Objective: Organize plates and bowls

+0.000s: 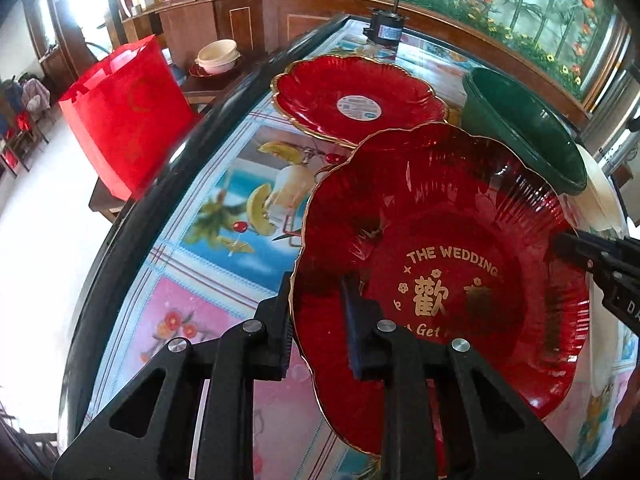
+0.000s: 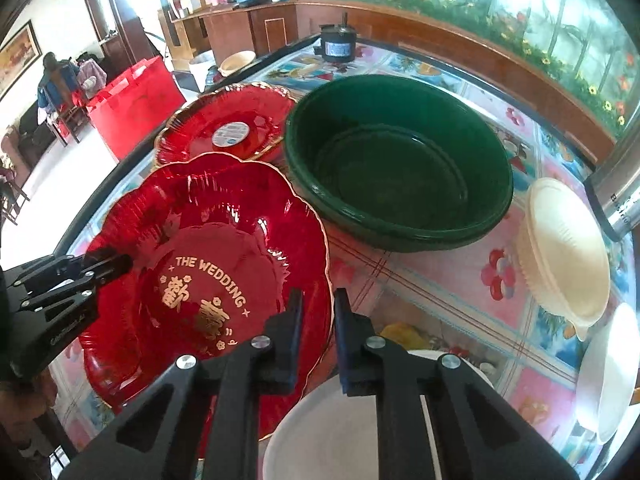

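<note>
A red wedding plate (image 1: 448, 280) with gold lettering is held between both grippers, a little above the table. My left gripper (image 1: 316, 320) is shut on its left rim. My right gripper (image 2: 318, 320) is shut on its right rim (image 2: 320, 280); it also shows at the right edge of the left wrist view (image 1: 600, 264). A second red plate (image 1: 356, 100) with a round sticker lies behind it, also in the right wrist view (image 2: 228, 120). A dark green bowl (image 2: 400, 160) stands to the right. A cream bowl (image 2: 564, 248) lies tilted at far right.
The table (image 1: 208, 240) has a colourful fruit-print cover and a black edge. A white plate (image 2: 328, 432) lies under my right gripper and another white dish (image 2: 612, 368) at the right edge. A small motor (image 2: 338, 46) stands at the back. A red bag (image 1: 124, 116) sits beyond the left edge.
</note>
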